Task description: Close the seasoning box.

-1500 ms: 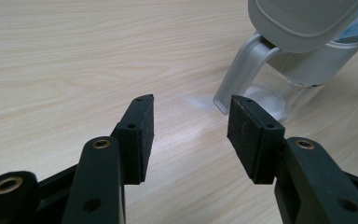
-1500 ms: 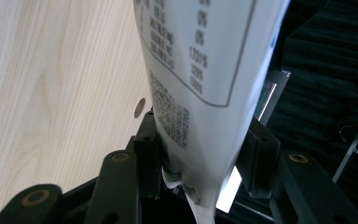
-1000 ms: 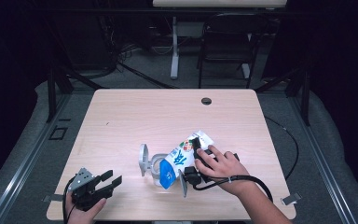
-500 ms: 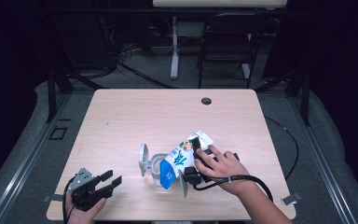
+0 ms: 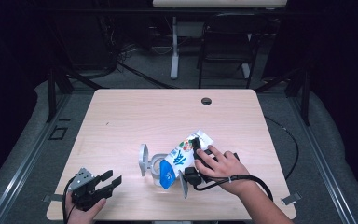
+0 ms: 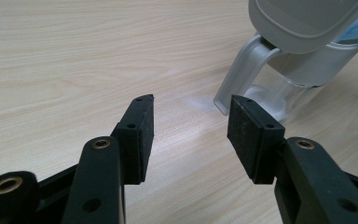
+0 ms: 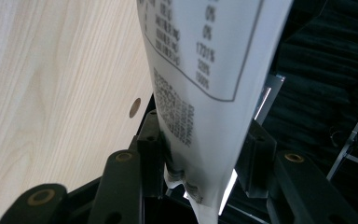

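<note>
Over the pitcher (image 5: 154, 167), right tool (image 7: 200, 158) clamped on tilted carton (image 5: 182, 156) (left tool (image 6: 189, 128) apart, idle).

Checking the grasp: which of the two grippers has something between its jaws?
The right gripper: its jaws clamp the printed carton, tilted over the clear pitcher. The left gripper stands open over bare table.

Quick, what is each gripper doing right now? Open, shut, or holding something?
Left gripper: open, holding nothing, above the table.
Right gripper: closed on the carton, tipped toward the pitcher.
</note>
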`<action>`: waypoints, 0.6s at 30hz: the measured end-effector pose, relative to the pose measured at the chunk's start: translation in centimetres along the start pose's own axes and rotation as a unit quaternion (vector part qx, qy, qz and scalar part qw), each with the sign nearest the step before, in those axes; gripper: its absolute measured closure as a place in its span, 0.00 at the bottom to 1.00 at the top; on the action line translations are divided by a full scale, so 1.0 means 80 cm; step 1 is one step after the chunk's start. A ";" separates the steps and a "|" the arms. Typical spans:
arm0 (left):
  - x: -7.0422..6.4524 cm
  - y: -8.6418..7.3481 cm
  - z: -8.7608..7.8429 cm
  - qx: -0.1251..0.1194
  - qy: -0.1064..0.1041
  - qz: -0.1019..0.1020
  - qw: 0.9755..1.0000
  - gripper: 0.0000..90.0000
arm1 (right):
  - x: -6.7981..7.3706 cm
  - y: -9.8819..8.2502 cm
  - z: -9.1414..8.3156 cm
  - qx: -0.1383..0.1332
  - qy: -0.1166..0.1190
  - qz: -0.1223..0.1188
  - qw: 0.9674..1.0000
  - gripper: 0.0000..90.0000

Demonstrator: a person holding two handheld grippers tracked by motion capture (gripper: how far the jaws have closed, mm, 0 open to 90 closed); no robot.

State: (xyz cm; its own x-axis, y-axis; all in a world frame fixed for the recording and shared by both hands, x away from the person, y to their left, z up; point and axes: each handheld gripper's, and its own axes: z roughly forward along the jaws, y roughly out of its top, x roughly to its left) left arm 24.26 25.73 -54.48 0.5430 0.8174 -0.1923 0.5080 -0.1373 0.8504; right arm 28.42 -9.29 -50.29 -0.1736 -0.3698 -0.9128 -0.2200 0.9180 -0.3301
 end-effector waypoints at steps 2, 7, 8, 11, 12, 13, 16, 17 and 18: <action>0.000 0.000 0.000 0.001 0.000 -0.001 1.000 0.57 | 0.000 0.000 0.000 -0.002 0.000 0.001 1.000 0.66; 0.000 0.000 0.000 0.001 0.000 -0.001 1.000 0.57 | 0.000 -0.001 0.000 -0.004 -0.001 -0.002 1.000 0.66; 0.000 0.000 0.000 0.001 0.000 -0.001 1.000 0.57 | 0.000 0.000 0.000 -0.003 -0.002 -0.003 1.000 0.66; 0.000 0.000 0.000 0.001 0.000 0.000 1.000 0.57 | 0.000 -0.001 0.000 -0.003 -0.003 -0.004 1.000 0.67; 0.000 0.000 0.000 0.001 0.000 0.000 1.000 0.57 | 0.000 -0.001 0.000 -0.003 -0.003 -0.004 1.000 0.67; 0.000 0.000 0.000 0.001 0.001 -0.001 1.000 0.57 | 0.001 -0.001 0.000 -0.004 -0.003 -0.004 1.000 0.67; 0.001 0.001 -0.002 -0.001 0.002 -0.001 1.000 0.57 | 0.001 -0.001 0.000 -0.003 -0.004 -0.009 1.000 0.67; 0.001 0.001 -0.002 -0.001 0.002 -0.001 1.000 0.57 | 0.001 -0.001 0.000 -0.003 -0.005 -0.010 1.000 0.68; 0.002 0.001 -0.002 -0.001 0.002 -0.001 1.000 0.57 | 0.001 -0.001 0.000 -0.003 -0.005 -0.010 1.000 0.68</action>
State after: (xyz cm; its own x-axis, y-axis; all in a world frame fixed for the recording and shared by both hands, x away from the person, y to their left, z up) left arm 24.28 25.90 -54.35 0.5391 0.8201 -0.1916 0.5078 -0.1350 0.8508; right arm 28.41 -9.37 -50.35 -0.1595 -0.3869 -0.9082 -0.2298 0.9093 -0.3470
